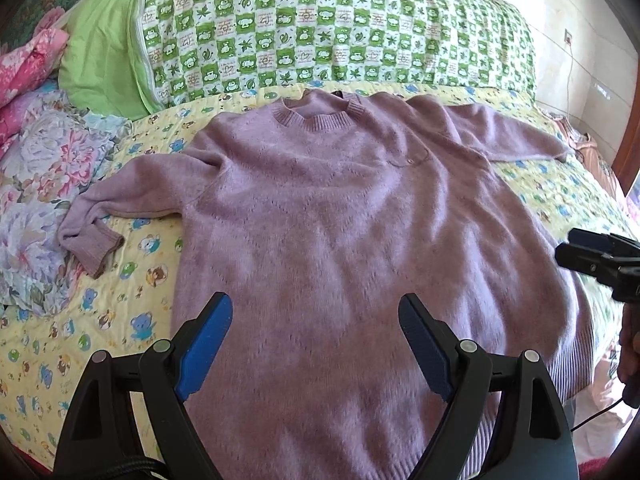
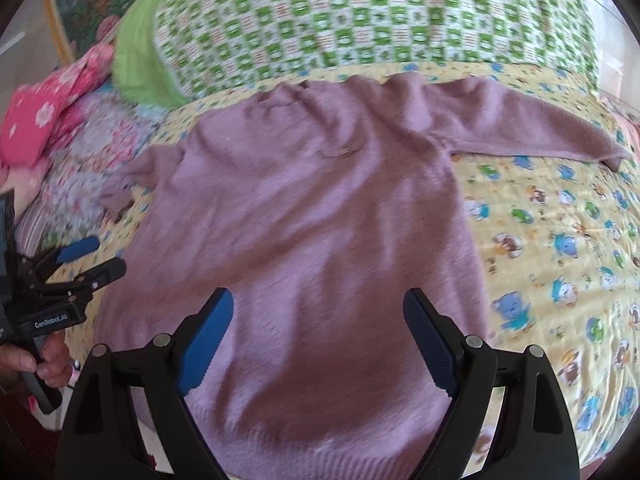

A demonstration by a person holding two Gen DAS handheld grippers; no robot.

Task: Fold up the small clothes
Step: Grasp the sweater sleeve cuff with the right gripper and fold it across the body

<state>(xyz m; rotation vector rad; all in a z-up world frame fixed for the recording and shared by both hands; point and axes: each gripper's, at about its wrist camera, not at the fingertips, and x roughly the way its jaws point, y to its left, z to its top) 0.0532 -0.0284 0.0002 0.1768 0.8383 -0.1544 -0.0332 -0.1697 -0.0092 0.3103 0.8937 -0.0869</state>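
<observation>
**Ana:** Right now, where is the garment?

**Ben:** A mauve knitted sweater [image 1: 320, 216] lies face up and spread flat on the bed's yellow cartoon-print sheet [image 1: 72, 332]. Its collar [image 1: 316, 114] points toward the head of the bed, where a green checked pillow [image 1: 320, 28] sits, and its ribbed hem [image 2: 320, 456] reaches the near edge. One sleeve [image 2: 532, 128] stretches straight out toward the right edge; the other sleeve [image 1: 100, 220] is crumpled, cuff bent back, near a floral quilt [image 1: 44, 184] at the left edge.

**Ana:** And the grippers?

**Ben:** The left gripper [image 1: 316, 320] hovers over the lower body of the sweater, blue fingers [image 1: 206, 344] spread wide, holding nothing. The right gripper [image 2: 318, 316] is also spread wide and empty above the hem area.

**Ana:** How will it handle?

**Ben:** It looks soft, fuzzy and limp, probably light, likely to stretch and sag rather than slip. I would judge the ribbed cuffs, shoulder seams and hem corners the firmest places to pinch; the crumpled sleeve probably needs straightening first.
</observation>
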